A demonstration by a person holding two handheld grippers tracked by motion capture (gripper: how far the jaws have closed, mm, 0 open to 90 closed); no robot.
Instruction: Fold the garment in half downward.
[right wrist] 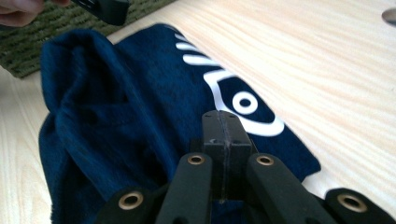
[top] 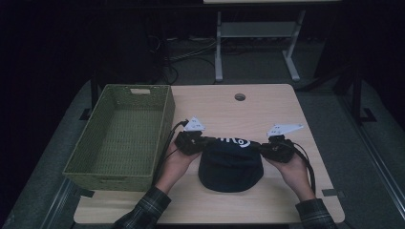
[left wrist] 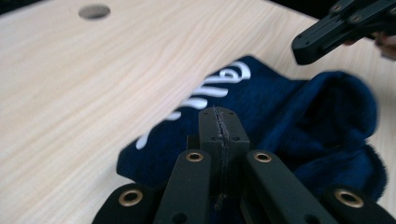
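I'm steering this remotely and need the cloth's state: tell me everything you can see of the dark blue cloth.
The dark blue cloth looks soft and fleecy, with white print along its far edge. It lies bunched and partly folded on the wooden table, right of the green basket. The left gripper and right gripper are at its far corners, jaws shut.

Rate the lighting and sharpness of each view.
High view: dim, surroundings nearly black, table and green basket still readable. Left gripper view: bright, navy cloth smeared at its right edge. Right gripper view: bright, cloth lettering crisp, basket corner soft.
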